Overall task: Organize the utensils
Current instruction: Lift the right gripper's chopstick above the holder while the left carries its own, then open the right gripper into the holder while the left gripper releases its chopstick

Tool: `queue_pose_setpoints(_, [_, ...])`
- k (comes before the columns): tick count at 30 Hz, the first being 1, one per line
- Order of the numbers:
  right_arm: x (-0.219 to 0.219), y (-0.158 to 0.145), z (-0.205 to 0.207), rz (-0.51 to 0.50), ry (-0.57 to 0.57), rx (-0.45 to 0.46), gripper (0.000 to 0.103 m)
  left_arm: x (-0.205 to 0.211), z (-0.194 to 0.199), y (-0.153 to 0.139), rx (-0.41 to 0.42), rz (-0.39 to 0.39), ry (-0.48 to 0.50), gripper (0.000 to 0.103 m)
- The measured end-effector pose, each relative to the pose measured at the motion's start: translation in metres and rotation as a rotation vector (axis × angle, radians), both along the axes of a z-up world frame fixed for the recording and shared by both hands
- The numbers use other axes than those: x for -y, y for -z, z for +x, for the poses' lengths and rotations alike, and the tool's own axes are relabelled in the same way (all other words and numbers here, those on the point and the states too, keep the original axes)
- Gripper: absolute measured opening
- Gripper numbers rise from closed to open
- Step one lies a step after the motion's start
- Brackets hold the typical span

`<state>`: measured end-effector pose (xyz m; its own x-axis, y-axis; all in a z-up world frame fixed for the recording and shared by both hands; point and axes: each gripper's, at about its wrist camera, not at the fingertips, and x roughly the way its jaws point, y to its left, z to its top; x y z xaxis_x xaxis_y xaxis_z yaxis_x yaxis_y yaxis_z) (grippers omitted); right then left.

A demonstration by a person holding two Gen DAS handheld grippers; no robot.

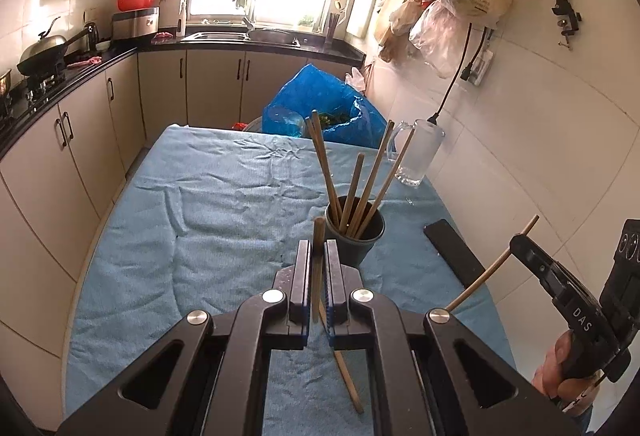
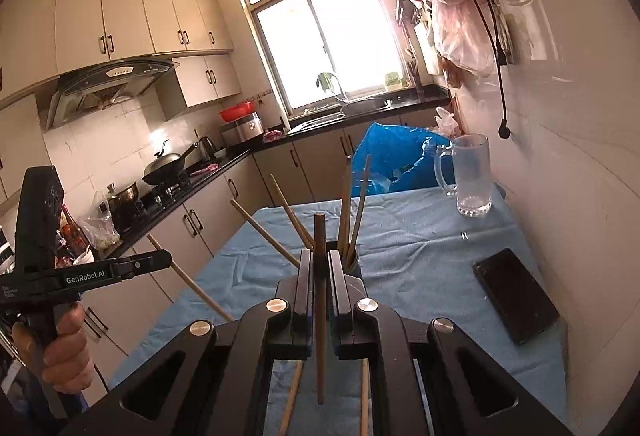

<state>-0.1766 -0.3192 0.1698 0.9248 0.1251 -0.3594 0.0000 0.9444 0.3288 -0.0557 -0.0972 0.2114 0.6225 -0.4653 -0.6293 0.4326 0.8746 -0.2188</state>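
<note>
- Two grippers each clamp one chopstick.
- Left gripper point(image 1: 319, 256) is closed on a chopstick point(image 1: 317, 268) held near upright; in the left view the stick's top sits just at 8 o'clock of the cup point(image 1: 355, 232).
- Right gripper point(image 2: 320, 268) is closed on another chopstick point(image 2: 319, 300), upright, directly in front of the cup in the right view.
- Five chopsticks point(image 1: 352, 192) stand in the dark cup, fanned outward.
- The cup stands on the blue cloth point(image 1: 224, 196) covering the worktop.
- Loose chopsticks point(image 1: 348, 380) lie on the cloth below the grippers.
- A black phone point(image 2: 516, 296) lies at 3 o'clock of the cup; a glass mug point(image 2: 470, 176) stands at 1 o'clock, near the wall.
</note>
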Motion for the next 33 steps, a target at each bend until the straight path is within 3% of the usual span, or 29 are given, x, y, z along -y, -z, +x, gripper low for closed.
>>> queue_pose_setpoints(17, [0.007, -0.028, 0.004, -0.007, -0.006, 0.045, 0.007, 0.007, 0.009, -0.039, 0.051, -0.016, 0.021, 0.005])
queue_pose_setpoints(33, [0.021, -0.058, 0.019, -0.021, 0.015, 0.088, 0.007, 0.043, 0.007, -0.098, 0.134, -0.065, 0.089, 0.005])
